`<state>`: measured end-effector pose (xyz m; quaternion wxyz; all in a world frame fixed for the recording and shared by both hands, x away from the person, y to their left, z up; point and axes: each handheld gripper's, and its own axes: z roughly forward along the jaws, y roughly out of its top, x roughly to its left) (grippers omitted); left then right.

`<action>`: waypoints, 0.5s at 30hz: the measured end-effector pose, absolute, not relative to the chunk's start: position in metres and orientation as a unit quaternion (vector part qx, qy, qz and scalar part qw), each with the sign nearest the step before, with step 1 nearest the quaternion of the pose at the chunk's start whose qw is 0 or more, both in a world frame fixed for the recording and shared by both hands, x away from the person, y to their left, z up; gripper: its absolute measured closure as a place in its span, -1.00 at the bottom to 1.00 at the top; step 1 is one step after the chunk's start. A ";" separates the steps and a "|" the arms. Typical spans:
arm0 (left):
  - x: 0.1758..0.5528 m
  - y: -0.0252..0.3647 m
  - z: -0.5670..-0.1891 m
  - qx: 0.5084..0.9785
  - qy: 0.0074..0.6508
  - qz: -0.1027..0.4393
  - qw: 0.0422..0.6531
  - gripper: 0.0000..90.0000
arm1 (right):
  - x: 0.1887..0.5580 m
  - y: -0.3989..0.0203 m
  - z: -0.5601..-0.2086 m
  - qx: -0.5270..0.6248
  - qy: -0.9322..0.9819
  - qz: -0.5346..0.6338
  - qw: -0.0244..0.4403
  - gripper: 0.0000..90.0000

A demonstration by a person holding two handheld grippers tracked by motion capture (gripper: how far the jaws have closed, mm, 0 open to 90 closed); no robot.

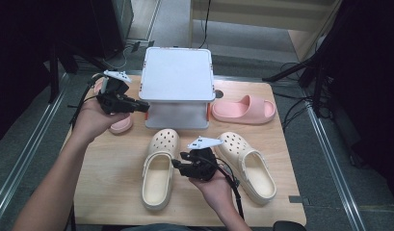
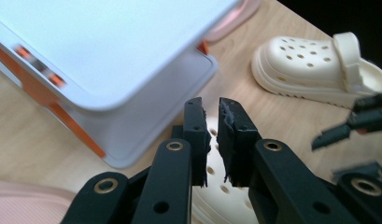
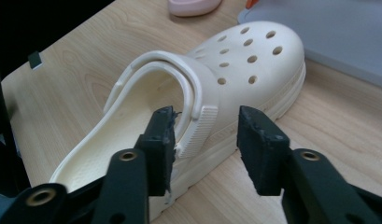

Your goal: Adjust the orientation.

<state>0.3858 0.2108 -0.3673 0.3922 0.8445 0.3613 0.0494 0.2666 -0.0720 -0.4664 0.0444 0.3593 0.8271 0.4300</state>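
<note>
The right hand-held gripper (image 3: 205, 140) stands wide beside the left clog (image 1: 159, 167), near the worktop's (image 1: 112, 183) front edge. The left hand-held gripper (image 2: 211, 123), nearly closed and empty, hovers by the white box (image 1: 176, 86).

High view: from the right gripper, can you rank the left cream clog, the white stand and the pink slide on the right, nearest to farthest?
Measured from the right gripper, low and central:
1. Left cream clog, right beside the jaws on the gripper's left.
2. White stand, at the middle back of the table.
3. Pink slide, at the back right, clearly farthest.
</note>
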 end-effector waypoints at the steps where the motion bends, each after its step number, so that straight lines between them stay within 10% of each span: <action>1: 0.391 0.210 -0.365 0.845 0.360 0.054 0.392 0.78 | 0.266 -0.071 -0.467 0.360 0.827 0.430 0.043 0.16; 15: 0.418 0.209 -0.371 0.849 0.354 0.068 0.386 0.79 | 0.257 -0.055 -0.480 0.377 0.825 0.419 0.045 -0.08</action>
